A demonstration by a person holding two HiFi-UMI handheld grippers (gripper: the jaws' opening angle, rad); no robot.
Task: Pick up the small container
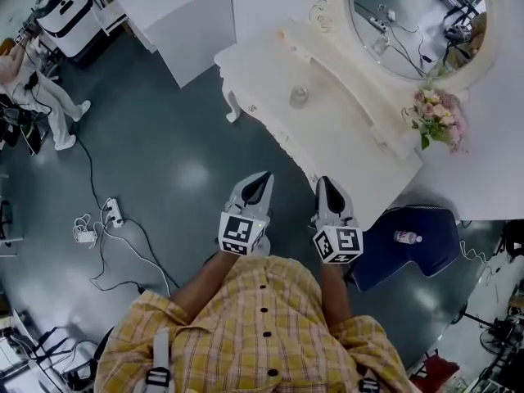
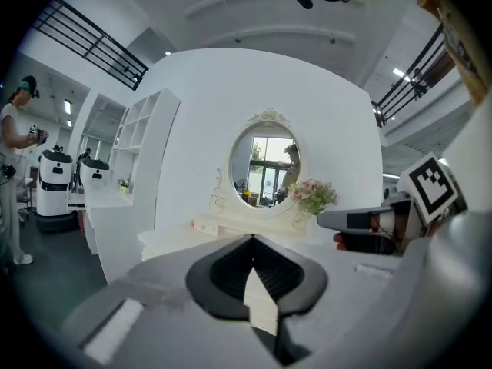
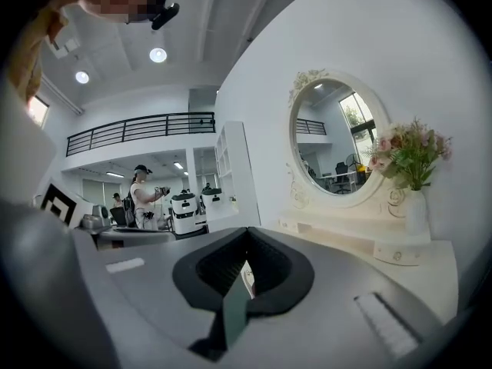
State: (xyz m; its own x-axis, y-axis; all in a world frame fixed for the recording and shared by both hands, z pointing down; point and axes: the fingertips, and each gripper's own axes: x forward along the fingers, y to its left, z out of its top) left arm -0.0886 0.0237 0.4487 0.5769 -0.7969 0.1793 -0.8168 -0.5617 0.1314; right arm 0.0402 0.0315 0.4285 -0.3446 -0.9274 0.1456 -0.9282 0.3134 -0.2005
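The small container (image 1: 299, 97) is a clear little jar standing alone on the white dressing table (image 1: 344, 137), below the oval mirror (image 1: 417, 19). Both grippers hang side by side over the grey floor in front of the table's near edge, well short of the jar. My left gripper (image 1: 264, 177) has its jaws shut to a point with nothing between them, and the same shows in the left gripper view (image 2: 252, 238). My right gripper (image 1: 325, 182) is likewise shut and empty (image 3: 247, 231). The jar does not show in either gripper view.
Pink flowers (image 1: 440, 117) stand at the table's right end. A dark blue chair (image 1: 426, 256) with a small bottle (image 1: 407, 237) on it sits right of the grippers. A power strip and cables (image 1: 110, 213) lie on the floor at left; a person (image 1: 41, 97) and white machines (image 1: 65, 6) are farther off.
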